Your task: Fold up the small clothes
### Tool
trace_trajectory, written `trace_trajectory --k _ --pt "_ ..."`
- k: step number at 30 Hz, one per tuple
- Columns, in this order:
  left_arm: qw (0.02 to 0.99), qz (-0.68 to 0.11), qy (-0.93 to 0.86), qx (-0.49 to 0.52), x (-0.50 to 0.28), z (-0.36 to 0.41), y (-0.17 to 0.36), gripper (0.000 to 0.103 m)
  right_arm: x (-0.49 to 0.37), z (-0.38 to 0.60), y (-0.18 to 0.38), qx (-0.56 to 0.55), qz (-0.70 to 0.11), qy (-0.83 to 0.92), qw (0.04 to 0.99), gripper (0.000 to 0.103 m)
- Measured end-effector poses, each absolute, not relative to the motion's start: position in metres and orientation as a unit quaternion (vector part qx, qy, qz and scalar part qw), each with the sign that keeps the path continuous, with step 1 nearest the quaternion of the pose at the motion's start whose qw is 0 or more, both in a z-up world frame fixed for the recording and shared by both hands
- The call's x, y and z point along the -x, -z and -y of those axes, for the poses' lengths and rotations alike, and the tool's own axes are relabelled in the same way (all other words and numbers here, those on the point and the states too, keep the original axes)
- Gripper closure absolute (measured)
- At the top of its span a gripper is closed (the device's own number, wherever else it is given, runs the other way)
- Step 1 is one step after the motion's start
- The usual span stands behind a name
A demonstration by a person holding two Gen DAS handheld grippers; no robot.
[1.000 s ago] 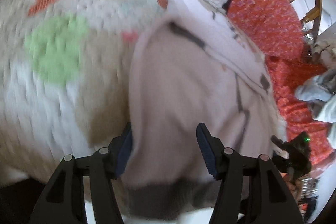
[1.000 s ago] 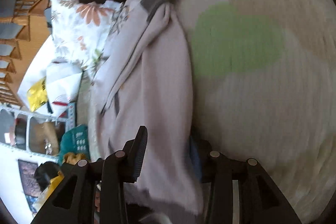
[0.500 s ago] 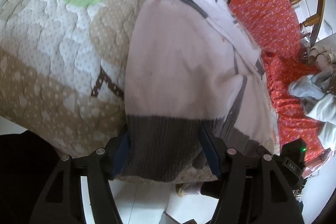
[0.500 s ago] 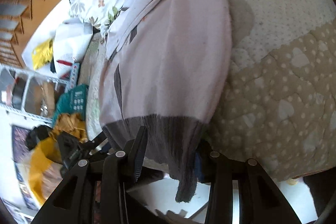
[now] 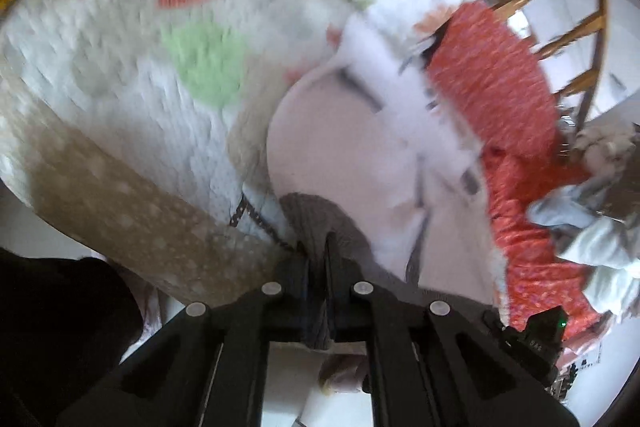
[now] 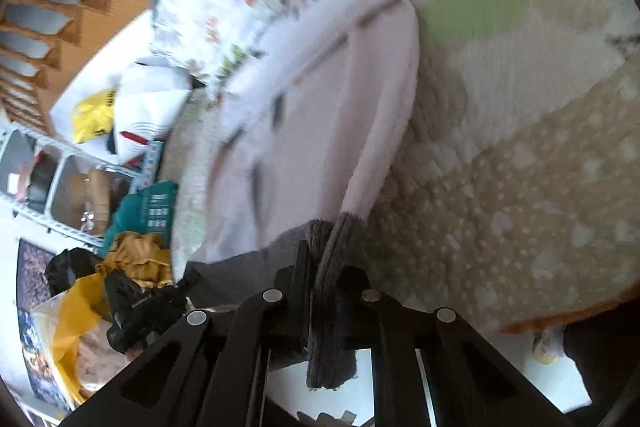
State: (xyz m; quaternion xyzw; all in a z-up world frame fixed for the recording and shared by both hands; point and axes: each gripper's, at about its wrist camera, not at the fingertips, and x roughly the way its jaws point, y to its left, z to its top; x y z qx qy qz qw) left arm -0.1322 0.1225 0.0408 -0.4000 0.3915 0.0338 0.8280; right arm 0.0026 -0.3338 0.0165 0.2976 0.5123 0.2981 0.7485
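Your left black plastic two-finger claw (image 5: 318, 259) is squeezed tight. Its two fingers sit almost together, with only a thin bit of grey cloth pinched between them. Your right black plastic two-finger claw (image 6: 324, 267) is squeezed tight too, with a thicker strip of grey cloth caught between its fingers and hanging down past them. In the left wrist view you can see part of your right claw low on the right side. In the right wrist view your left claw shows low on the left.
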Motion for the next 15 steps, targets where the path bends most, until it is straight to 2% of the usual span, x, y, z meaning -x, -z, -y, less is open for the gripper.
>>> trace_trajectory --k 3,7,11,15 --pt "0.835 -0.387 -0.026 0.391 0.158 -0.116 -0.058 0.099 0.019 0.351 -0.033 -0.293 -0.506 -0.311 0.749 0.094" --pt "0.829 -0.402 -0.018 0.388 0.182 -0.103 -0.053 0.099 0.047 0.362 -0.032 -0.289 -0.521 -0.318 0.737 0.094" --pt "0.821 -0.413 -0.022 0.394 0.175 -0.096 -0.044 0.099 0.051 0.363 -0.015 -0.291 -0.549 -0.306 0.722 0.094" --pt "0.834 -0.391 -0.033 0.389 0.149 -0.111 -0.063 0.099 0.028 0.358 -0.027 -0.281 -0.547 -0.316 0.723 0.094"
